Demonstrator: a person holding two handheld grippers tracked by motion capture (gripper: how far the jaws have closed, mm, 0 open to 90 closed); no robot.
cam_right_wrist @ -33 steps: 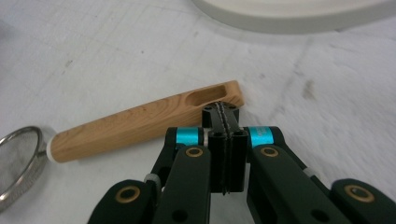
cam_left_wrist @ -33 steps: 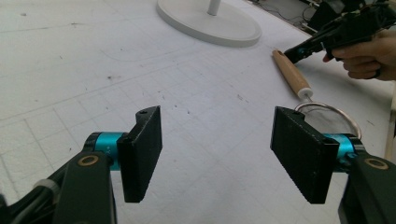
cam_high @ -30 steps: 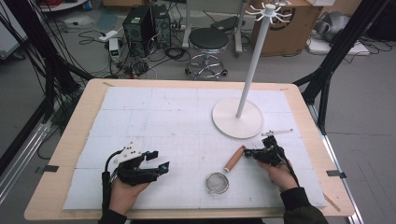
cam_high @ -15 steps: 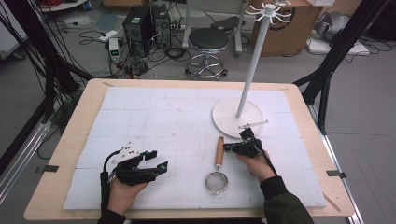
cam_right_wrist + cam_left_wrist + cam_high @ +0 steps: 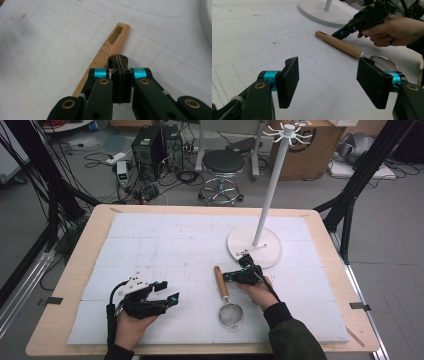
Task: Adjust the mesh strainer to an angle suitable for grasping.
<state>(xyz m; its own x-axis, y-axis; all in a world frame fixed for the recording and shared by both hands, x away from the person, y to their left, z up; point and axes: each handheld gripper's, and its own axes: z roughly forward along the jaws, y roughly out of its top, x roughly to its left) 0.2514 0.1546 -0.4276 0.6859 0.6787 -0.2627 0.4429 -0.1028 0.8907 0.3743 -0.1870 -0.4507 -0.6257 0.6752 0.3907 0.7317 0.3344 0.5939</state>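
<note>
Two grippers work over the white mat [image 5: 165,245]; nearest the person, the left gripper [image 5: 167,296] rests low at the front left, its jaws standing well apart with nothing between them; just right of centre lies the strainer [image 5: 227,300] — mesh ring toward the person, wooden handle [image 5: 220,281] pointing away; the right gripper [image 5: 229,277] has its jaws pressed together, empty, tips against the handle's right side; beyond it stands the white rack [image 5: 255,245].

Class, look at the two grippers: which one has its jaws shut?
The right gripper, by the strainer's wooden handle: its jaws meet, while the left gripper stands open.
</note>
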